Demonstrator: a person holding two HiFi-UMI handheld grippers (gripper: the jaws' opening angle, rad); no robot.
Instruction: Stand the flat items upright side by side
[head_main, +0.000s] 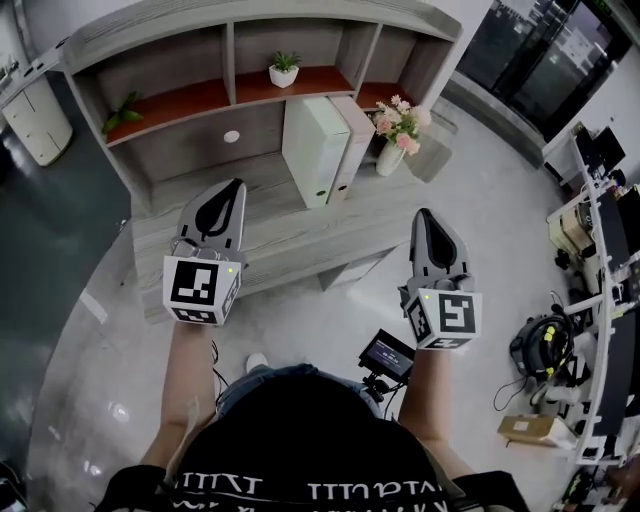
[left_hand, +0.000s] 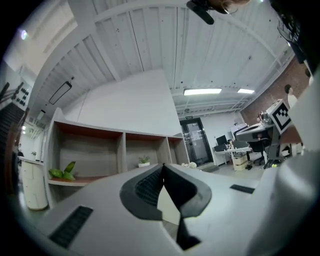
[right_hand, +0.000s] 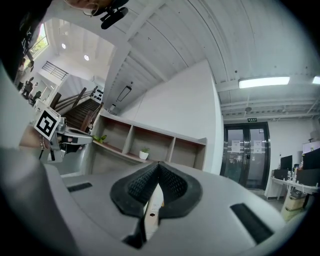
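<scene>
Looking down in the head view, we see a grey wood-grain desk (head_main: 270, 235) with a three-bay shelf above it filling the upper half of the frame. On the desk top, in the upper middle, a pale white binder (head_main: 315, 150) and a beige binder (head_main: 347, 140) stand upright side by side, touching, well apart from both grippers.

The left gripper (head_main: 235, 188) sits left of centre and the right gripper (head_main: 425, 213) right of centre, both pointing up the frame toward the desk. In the left gripper view the jaws of the left gripper (left_hand: 163, 167) meet at the tips with nothing between them; in the right gripper view the right gripper (right_hand: 158, 165) is closed and empty too.

Just right of the binders stands a vase of pink flowers (head_main: 398, 135). A small potted plant (head_main: 284, 68) sits in the middle shelf bay, and green leaves (head_main: 122, 112) lie in the left bay.
</scene>
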